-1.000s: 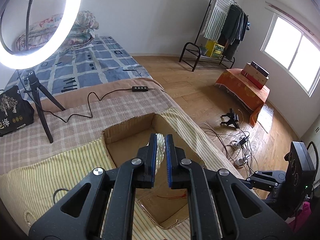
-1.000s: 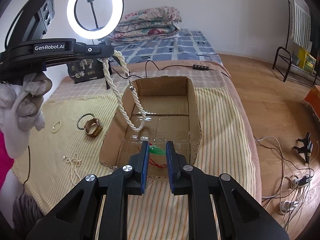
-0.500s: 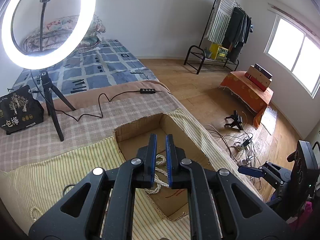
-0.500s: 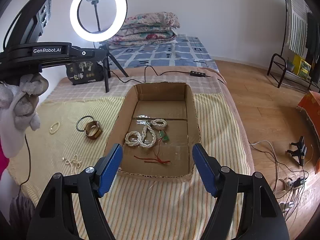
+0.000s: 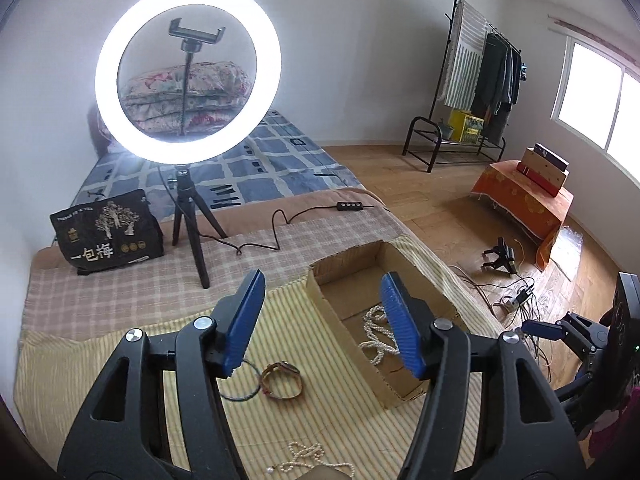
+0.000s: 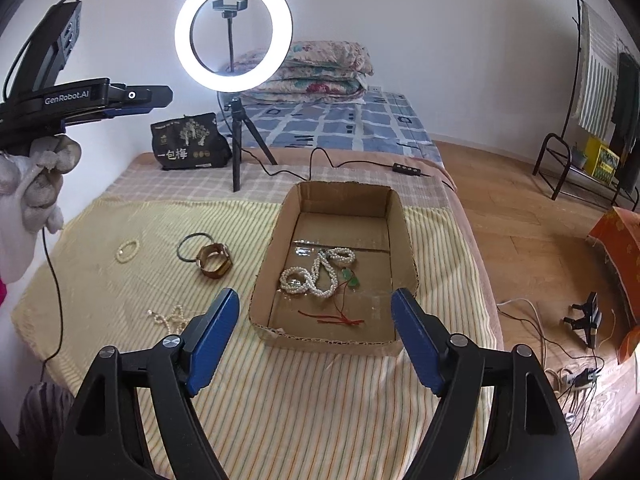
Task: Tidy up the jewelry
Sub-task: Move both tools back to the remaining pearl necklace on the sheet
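An open cardboard box (image 6: 408, 248) sits on the striped cloth and holds a white pearl necklace (image 6: 316, 272), a green pendant (image 6: 349, 278) and a red cord (image 6: 340, 320). The necklace also shows in the left wrist view (image 5: 374, 336). On the cloth left of the box lie a gold bangle (image 6: 214, 261), a dark thin ring (image 6: 188, 245), a small pearl bracelet (image 6: 127, 250) and a pearl string (image 6: 170, 317). My left gripper (image 5: 322, 322) is open and empty above the cloth. My right gripper (image 6: 316, 336) is open and empty in front of the box.
A lit ring light on a tripod (image 6: 234, 34) and a black bag (image 6: 188, 144) stand behind the box, with a cable and remote (image 6: 406, 169) on the bed. Floor cables (image 6: 576, 376) lie right of the bed's edge.
My left gripper let the pearl necklace fall into the box, then opened and swung left. My right gripper opened wide and pulled back from the box.
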Tool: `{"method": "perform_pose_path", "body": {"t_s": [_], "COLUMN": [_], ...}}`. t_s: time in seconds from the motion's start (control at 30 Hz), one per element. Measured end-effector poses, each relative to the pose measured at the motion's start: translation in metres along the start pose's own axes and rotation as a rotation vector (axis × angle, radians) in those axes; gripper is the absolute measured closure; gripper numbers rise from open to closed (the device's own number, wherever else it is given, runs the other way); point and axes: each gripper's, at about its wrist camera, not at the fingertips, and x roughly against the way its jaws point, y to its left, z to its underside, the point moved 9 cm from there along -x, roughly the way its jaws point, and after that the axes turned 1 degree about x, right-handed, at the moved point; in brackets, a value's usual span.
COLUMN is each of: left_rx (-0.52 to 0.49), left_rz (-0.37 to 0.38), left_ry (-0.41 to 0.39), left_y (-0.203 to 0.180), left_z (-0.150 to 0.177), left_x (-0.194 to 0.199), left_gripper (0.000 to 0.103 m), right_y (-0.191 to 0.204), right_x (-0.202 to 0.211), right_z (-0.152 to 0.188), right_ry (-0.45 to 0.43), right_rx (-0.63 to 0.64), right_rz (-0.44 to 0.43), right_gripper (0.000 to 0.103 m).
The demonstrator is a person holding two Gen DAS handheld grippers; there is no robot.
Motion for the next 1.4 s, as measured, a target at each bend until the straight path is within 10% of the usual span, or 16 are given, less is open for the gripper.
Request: {"method": "perform_pose_path", "body": {"t_s": [0.93,1.4], "left_rx": [0.172,0.205], "left_rz": [-0.202,-0.117], "left_ry": [0.061,0.141], "left_y": [0.189,0.174], "left_z": [0.149,0.199], "left_x": [0.106,0.075], "left_gripper": [0.041,0.042], "right_y": [0.118,0.155], "right_x": [-0.015,-0.059], "right_z": [0.037,0.075], "right_ry": [0.035,0.164], "right_rx": [0.262,0.289], "right_rz": [-0.151,-0.228], "right_gripper": [0.024,0.024]}}
